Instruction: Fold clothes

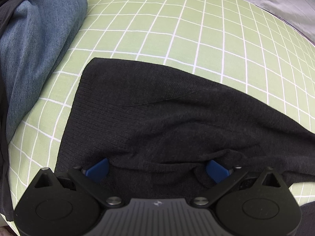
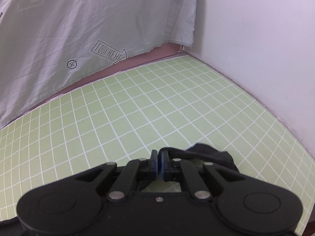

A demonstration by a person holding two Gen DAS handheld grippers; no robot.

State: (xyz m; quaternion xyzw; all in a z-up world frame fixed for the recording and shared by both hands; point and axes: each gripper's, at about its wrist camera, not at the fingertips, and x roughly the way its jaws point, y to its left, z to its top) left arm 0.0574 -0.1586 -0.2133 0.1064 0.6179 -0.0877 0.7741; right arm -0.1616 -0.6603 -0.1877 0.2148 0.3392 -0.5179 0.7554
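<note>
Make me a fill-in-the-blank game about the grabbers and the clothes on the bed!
1. The left gripper has its blue pads spread ____ over the black sweater.
2. The right gripper is pinched ____ on black fabric.
3. The bedsheet is ____ with white grid lines.
4. The folded garment beside the sweater is ____ in colour.

Missing words: open; shut; green; blue

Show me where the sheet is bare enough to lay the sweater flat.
Bare sheet runs from the right tool to the wall and the hanging cloth. In the left view, bare squares lie beyond the sweater. It is crowded left, by the jeans.
</note>
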